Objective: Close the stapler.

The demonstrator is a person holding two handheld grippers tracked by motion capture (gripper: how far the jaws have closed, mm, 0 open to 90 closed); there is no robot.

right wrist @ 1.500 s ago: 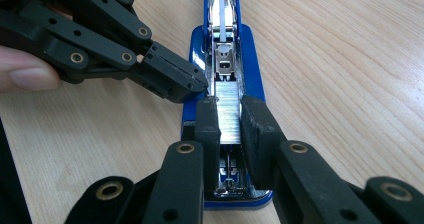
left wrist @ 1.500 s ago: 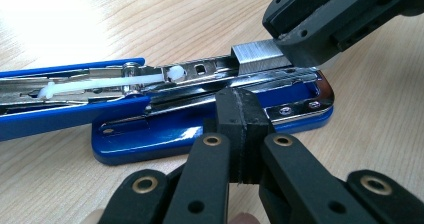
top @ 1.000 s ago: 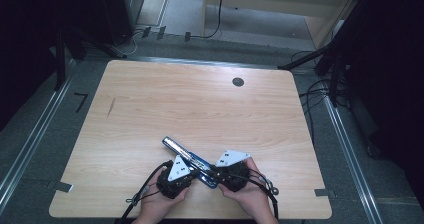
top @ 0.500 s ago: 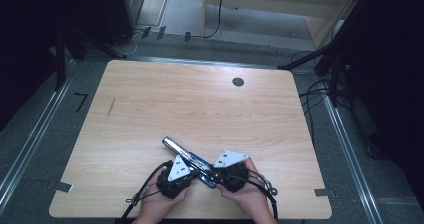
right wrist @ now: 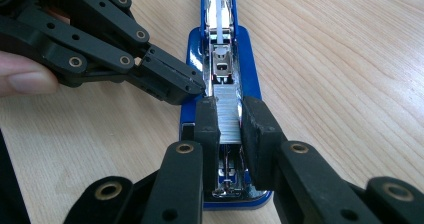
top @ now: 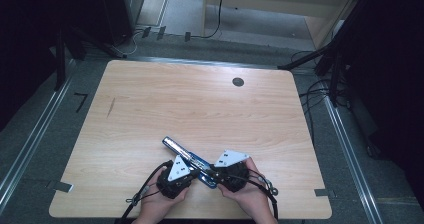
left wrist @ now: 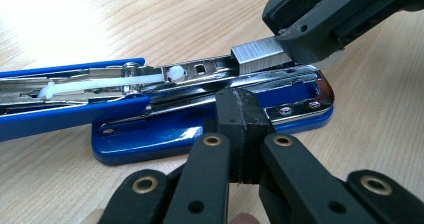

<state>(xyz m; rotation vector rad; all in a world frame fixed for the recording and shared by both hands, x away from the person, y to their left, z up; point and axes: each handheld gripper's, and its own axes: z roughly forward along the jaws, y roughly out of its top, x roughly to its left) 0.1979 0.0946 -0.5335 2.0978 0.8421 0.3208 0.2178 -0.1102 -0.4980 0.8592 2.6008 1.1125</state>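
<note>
Gripping a silvery, ribbed strip of staples [right wrist: 229, 115], the right tongs [right wrist: 229, 119] hold it over the open blue stapler's [right wrist: 250, 84] chrome channel; seating it and closing the lid seem left. Beside them, the left tongs [left wrist: 243, 129] are clenched empty, tips against the stapler's glossy base on the wood-grain table [top: 200, 109].

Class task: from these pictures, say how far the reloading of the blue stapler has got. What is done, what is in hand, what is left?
Done: the blue metal stapler lies opened flat on the wooden table, its magazine bared. In hand: the right tool grips the silver strip of staples over the magazine channel, while the shut left tool presses against the stapler's base. Left: seating the strip fully, letting go, and closing the blue top arm.
</note>
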